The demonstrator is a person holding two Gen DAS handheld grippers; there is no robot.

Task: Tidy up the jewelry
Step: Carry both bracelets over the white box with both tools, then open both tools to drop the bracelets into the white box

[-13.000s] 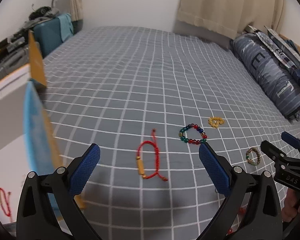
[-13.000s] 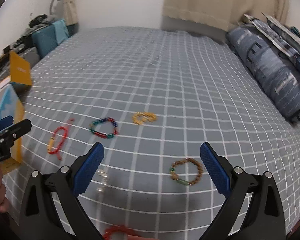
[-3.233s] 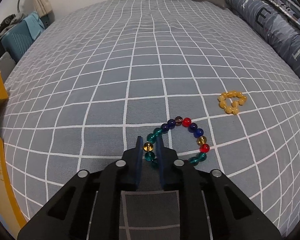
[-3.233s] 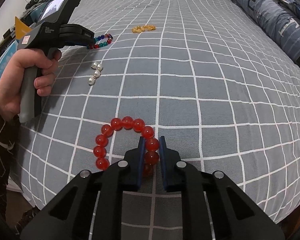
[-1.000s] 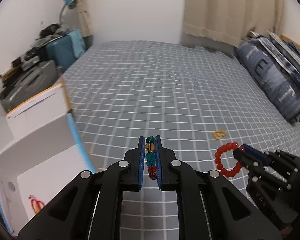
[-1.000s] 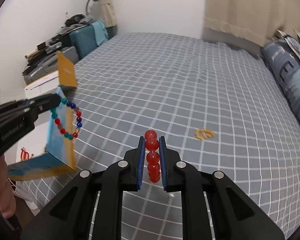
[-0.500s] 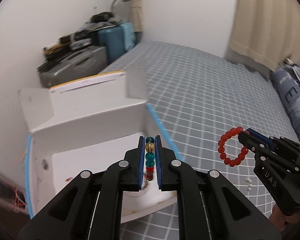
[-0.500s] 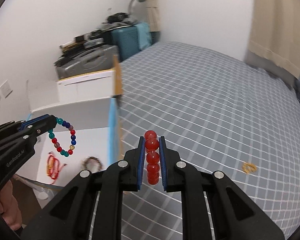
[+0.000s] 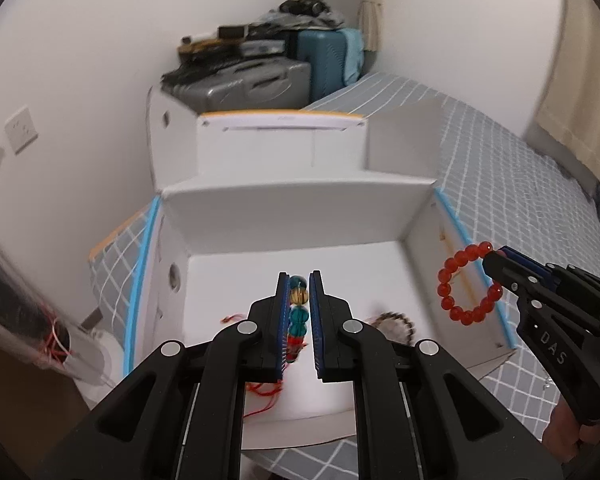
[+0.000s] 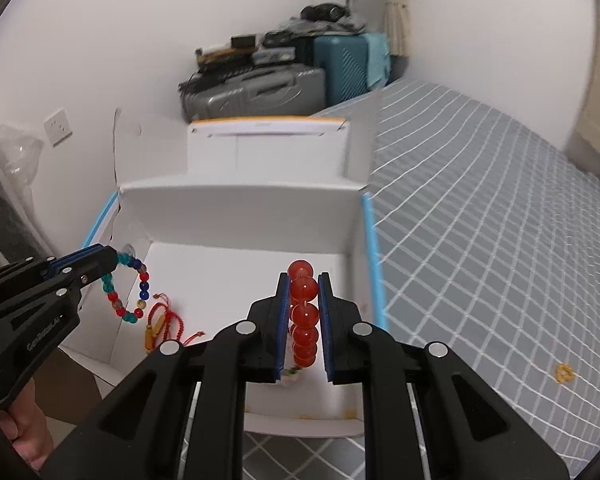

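Observation:
My left gripper (image 9: pixel 299 280) is shut on a multicoloured bead bracelet (image 9: pixel 299 308) and holds it over the open white box (image 9: pixel 300 200). It also shows in the right wrist view (image 10: pixel 130 290), hanging from the left gripper (image 10: pixel 114 258). My right gripper (image 10: pixel 303 280) is shut on a red bead bracelet (image 10: pixel 304 316) above the box's right side (image 10: pixel 240 200). That bracelet also hangs in the left wrist view (image 9: pixel 466 284). Inside the box lie a red cord bracelet (image 10: pixel 164 320) and a brown bead bracelet (image 9: pixel 392 320).
The box stands at the bed's left edge, against the wall. The grey checked bedsheet (image 10: pixel 500 220) carries a small yellow bead bracelet (image 10: pixel 563 373). Grey and teal suitcases (image 10: pixel 300 80) stand behind the box. A plastic bag (image 9: pixel 4 280) is at the left.
Both grippers have moved left from over the bed to above the open box, each still holding its bracelet. The box now fills the middle of both views.

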